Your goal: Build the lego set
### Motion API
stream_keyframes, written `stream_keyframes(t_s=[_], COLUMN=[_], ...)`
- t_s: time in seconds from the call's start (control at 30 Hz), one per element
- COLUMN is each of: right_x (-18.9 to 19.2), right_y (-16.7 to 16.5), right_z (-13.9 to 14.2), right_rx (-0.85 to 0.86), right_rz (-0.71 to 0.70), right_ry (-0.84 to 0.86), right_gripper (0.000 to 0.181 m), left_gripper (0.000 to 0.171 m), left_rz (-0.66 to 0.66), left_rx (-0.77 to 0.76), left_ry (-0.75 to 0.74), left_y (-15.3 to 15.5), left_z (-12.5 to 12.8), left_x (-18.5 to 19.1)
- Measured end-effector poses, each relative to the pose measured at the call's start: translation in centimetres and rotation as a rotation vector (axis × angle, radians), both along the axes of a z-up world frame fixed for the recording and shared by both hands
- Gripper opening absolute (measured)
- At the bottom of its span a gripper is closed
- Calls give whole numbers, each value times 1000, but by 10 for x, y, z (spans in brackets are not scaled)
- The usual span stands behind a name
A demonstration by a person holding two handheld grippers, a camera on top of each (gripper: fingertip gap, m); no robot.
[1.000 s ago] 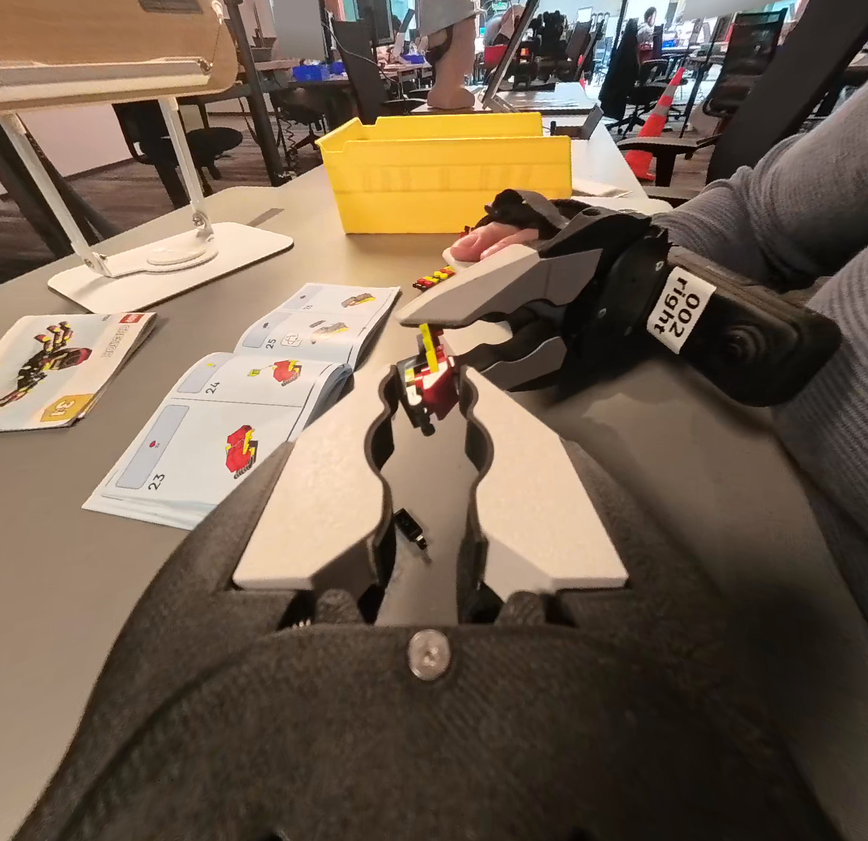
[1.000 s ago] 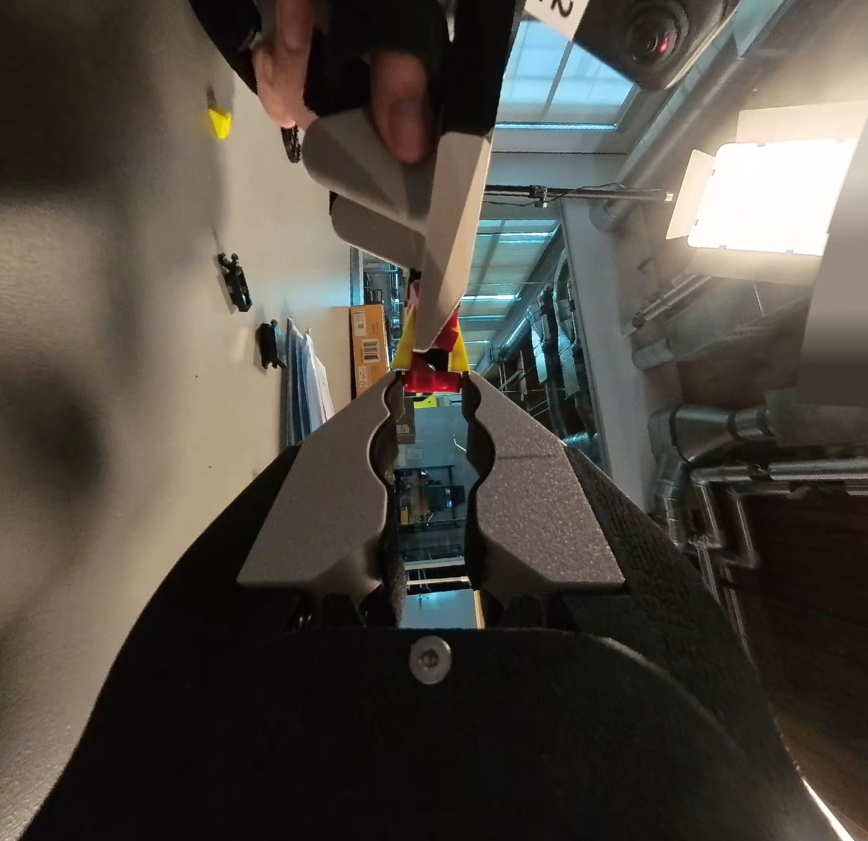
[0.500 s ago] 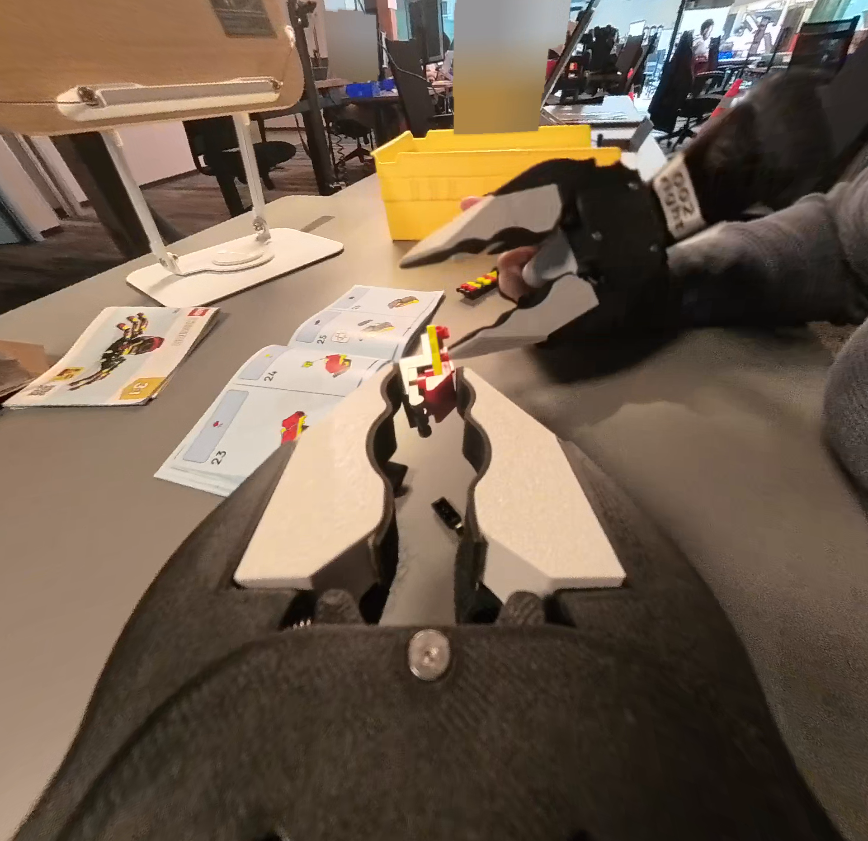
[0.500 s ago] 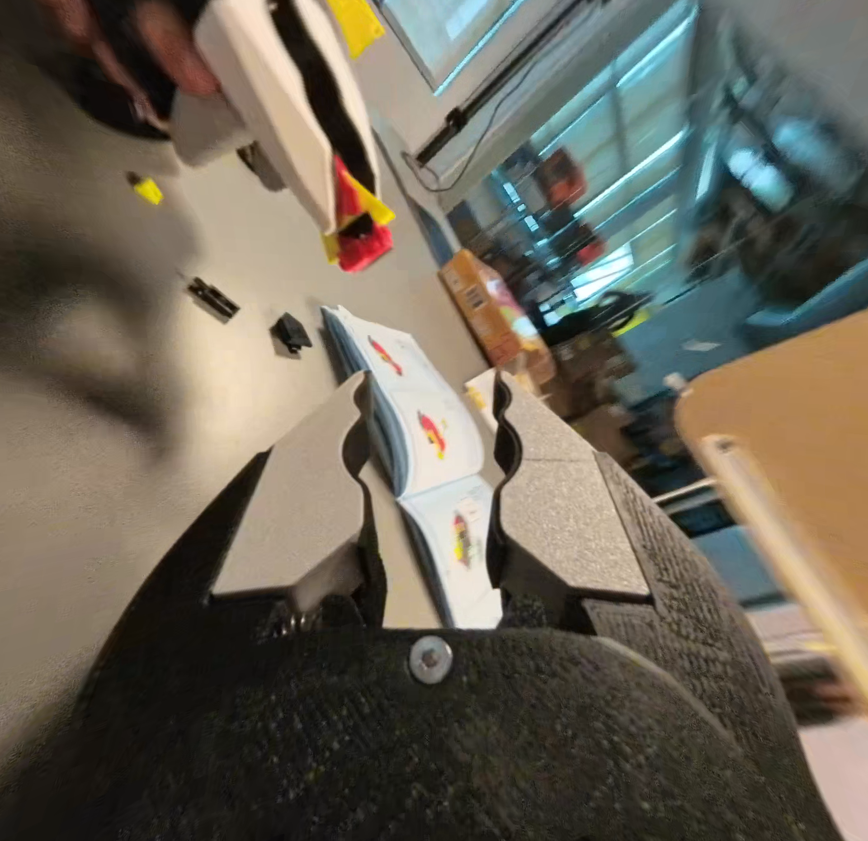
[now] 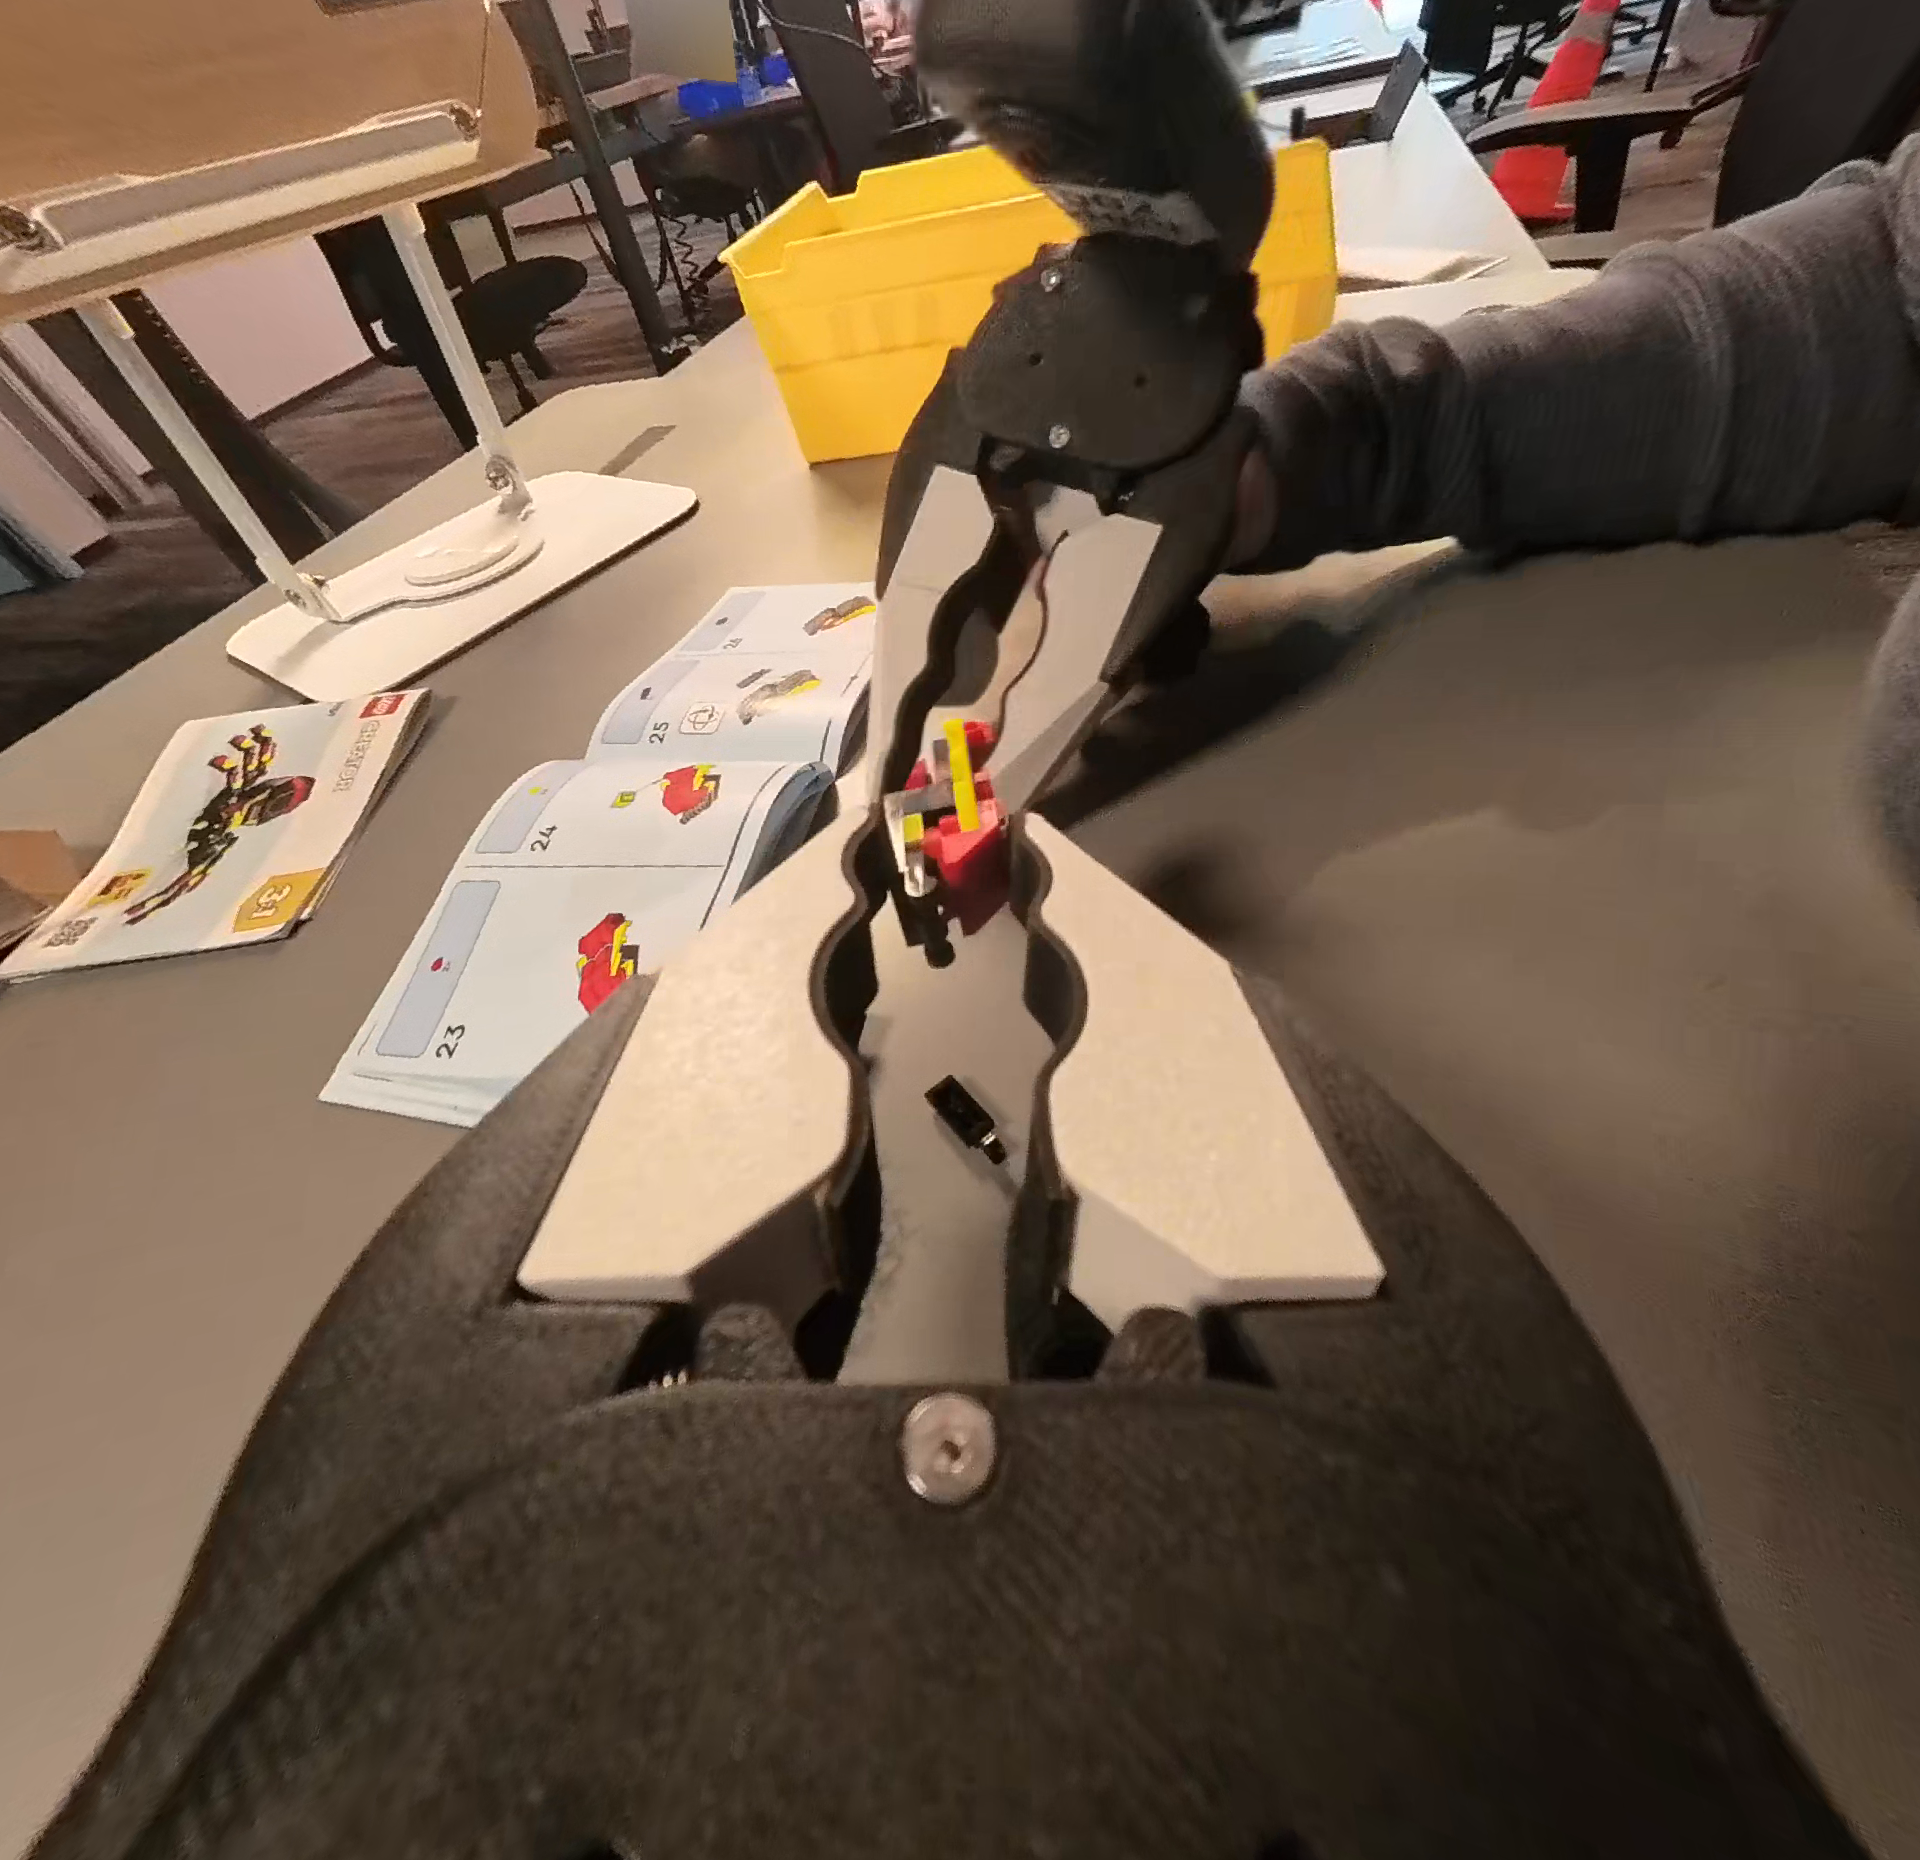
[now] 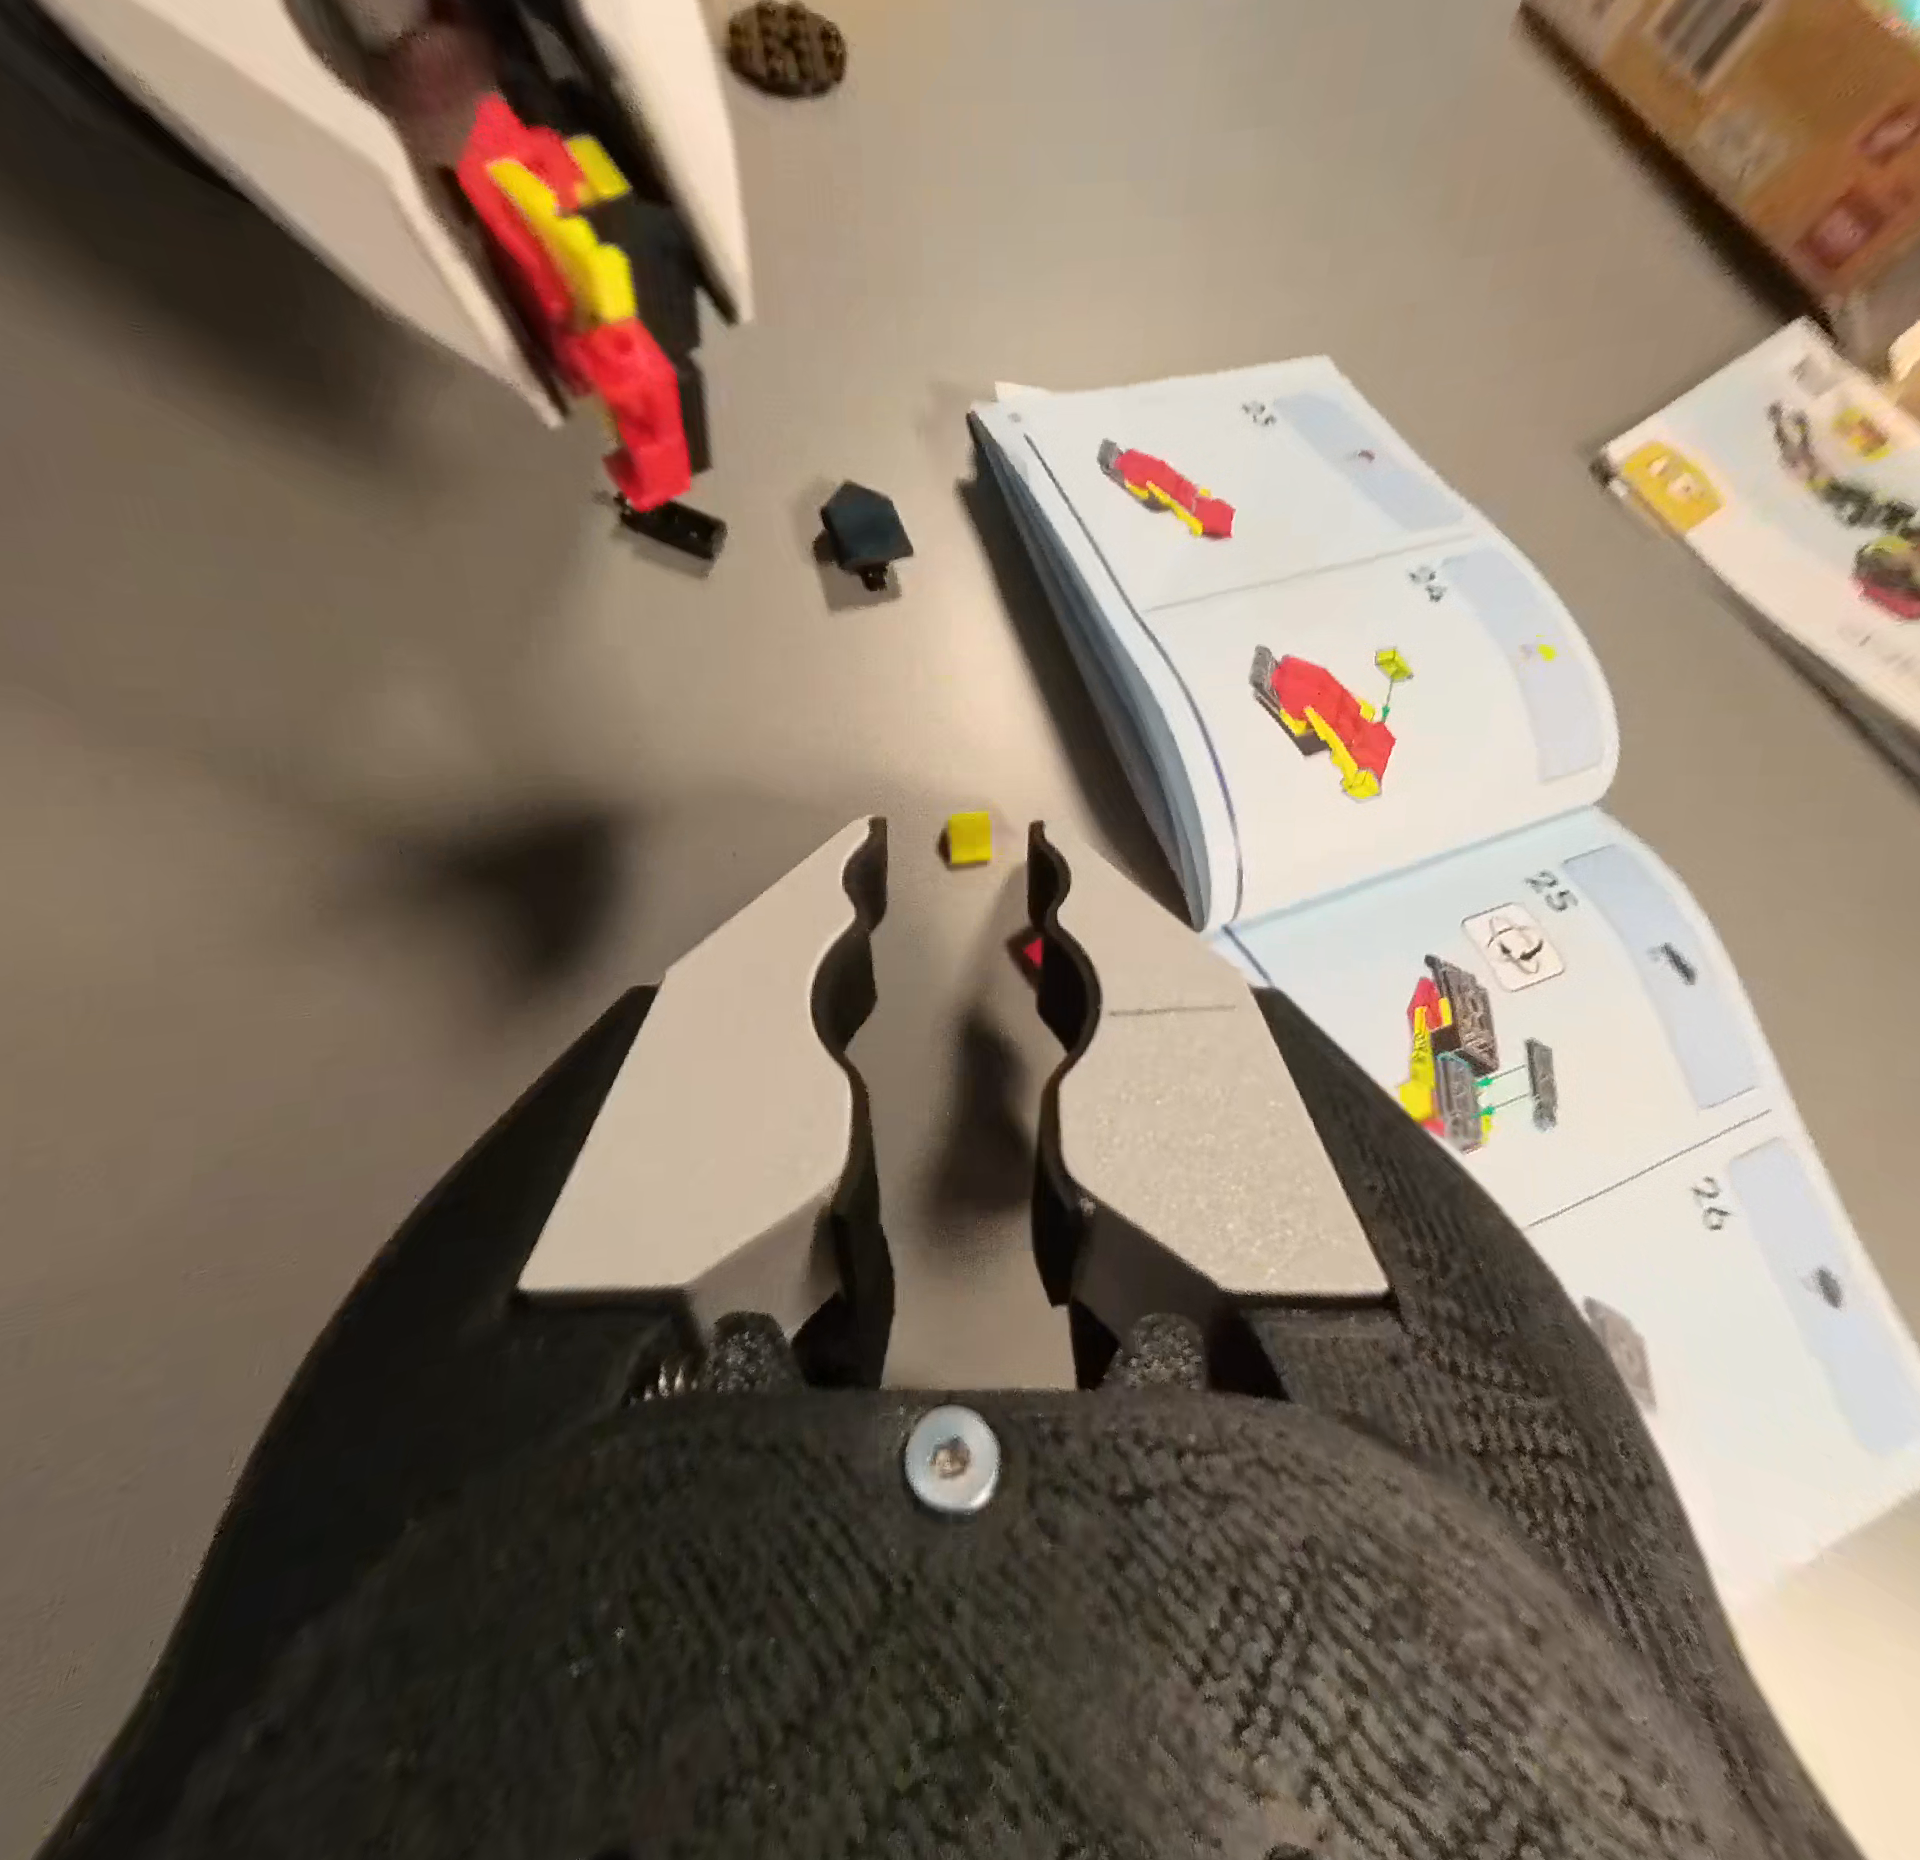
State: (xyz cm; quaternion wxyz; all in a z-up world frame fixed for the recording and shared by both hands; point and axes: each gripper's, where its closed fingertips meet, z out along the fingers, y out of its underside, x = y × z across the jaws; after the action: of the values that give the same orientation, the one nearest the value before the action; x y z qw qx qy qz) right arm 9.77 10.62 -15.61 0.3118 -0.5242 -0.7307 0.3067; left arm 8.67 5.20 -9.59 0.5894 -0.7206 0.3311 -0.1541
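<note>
Change since 1 second ago: the right hand-held gripper [image 6: 956,844] then met the red, yellow and black sub-assembly [image 5: 961,834] at its tips; it has now released, swung away and points down at the desk [image 6: 312,771]. Its jaws stand partly apart and carry nothing. The left hand-held gripper [image 5: 940,854] remains clamped on the sub-assembly, at centre frame in the left wrist view.

Judgement: the joint pressing step appears finished, and the right unit is lined up to collect the next part.

View differences, largest item first:

1. Yellow bin [image 5: 883,283] and white lamp stand [image 5: 457,563]: upper half of the left wrist view only.
2. Open instruction booklet [image 6: 1403,771]: both views; the right wrist view shows its pages from above, at right of frame.
3. Round black plate [image 6: 787,47] at top, and 2 loose black parts [image 6: 864,532] just below the sub-assembly: right wrist view.
4. Small yellow brick [image 6: 968,836]: right wrist view only, on the desk between the right fingertips.
5. A red sliver shows beside the right finger; it is too hidden to identify.
</note>
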Motion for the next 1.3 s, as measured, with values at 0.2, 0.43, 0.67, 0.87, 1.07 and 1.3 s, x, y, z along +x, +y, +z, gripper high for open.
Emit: stream_keyframes(t_s=[0.2,0.43,0.67,0.87,1.07,1.3], right_x=[1,2,1,3,7,8], right_y=[-1,-6,-9,-15,-24,-27], right_z=[-2,-2,-2,-2,-2,-2], right_rx=[-102,-105,-106,-109,-110,-105], right_rz=[-30,-9,6,44,110,128], right_ry=[-36,-37,-37,-40,-45,-44], right_gripper=[25,21,17,15,15,16], left_gripper=[22,22,22,22,22,22], left_rz=[-3,-5,-5,-6,-6,-9], left_rx=[-5,-5,-5,-5,-4,-5], left_ry=[4,15,20,20,19,22], left_y=[0,0,0,0,-1,-1], left_z=[-1,-2,-3,-2,-2,-2], left_x=[0,1,2,2,2,2])
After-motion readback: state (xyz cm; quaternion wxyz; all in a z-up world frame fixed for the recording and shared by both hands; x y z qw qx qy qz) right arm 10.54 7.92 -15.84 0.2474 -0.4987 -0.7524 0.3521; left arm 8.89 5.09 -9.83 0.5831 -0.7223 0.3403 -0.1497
